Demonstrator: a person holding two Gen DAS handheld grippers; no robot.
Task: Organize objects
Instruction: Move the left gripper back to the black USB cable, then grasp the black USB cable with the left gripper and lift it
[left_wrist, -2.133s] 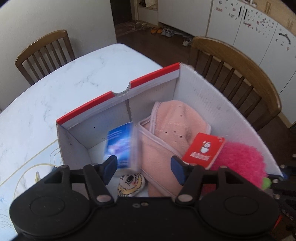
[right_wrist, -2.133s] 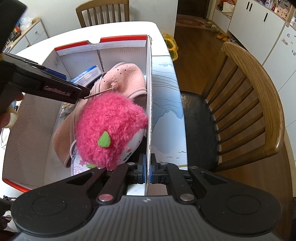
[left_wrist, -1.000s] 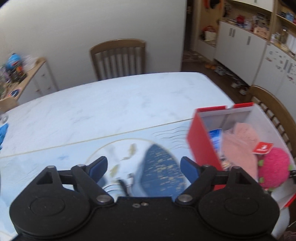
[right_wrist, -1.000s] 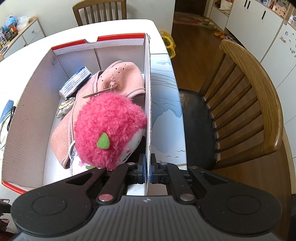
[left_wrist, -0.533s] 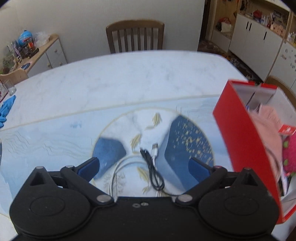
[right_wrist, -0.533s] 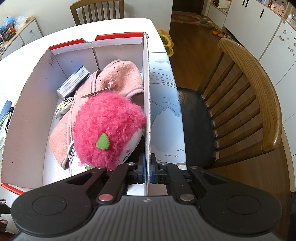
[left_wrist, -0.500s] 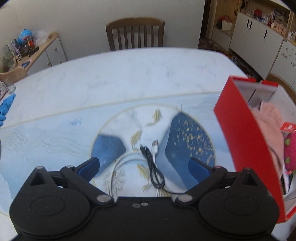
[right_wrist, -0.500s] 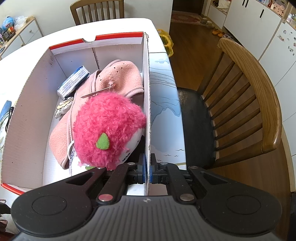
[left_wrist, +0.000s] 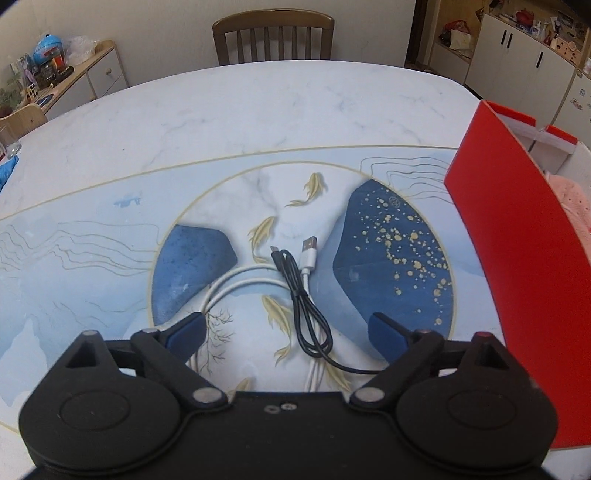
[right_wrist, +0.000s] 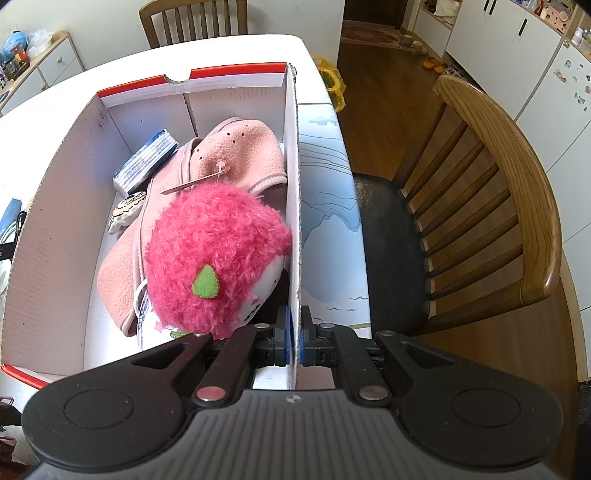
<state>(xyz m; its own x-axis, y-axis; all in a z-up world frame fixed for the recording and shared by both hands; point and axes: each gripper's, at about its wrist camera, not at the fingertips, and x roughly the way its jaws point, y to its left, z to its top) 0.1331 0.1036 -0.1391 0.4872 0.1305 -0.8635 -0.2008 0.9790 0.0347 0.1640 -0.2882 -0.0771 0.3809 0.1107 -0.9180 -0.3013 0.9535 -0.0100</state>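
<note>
A red and white cardboard box (right_wrist: 293, 155) stands on the table's right side; its red outer wall shows in the left wrist view (left_wrist: 517, 258). Inside lie a fluffy pink plush toy (right_wrist: 214, 254), a pink fleece hat (right_wrist: 236, 155), a blue packet (right_wrist: 146, 160) and a small cartoon badge (right_wrist: 123, 212). My right gripper (right_wrist: 294, 341) is shut on the box's right wall. My left gripper (left_wrist: 288, 328) is open and empty, just above a black cable (left_wrist: 303, 306) and a white USB cable (left_wrist: 255, 277) on the mat.
The table mat (left_wrist: 92, 251) is pale blue with fish and dark blue shapes. A wooden chair (right_wrist: 495, 184) stands right of the table, another (left_wrist: 273, 33) at the far side. A sideboard with clutter (left_wrist: 55, 70) is at the back left.
My left gripper left the box after dropping the blue packet, swung left and came down over the cables on the mat. My right gripper kept its hold on the box wall.
</note>
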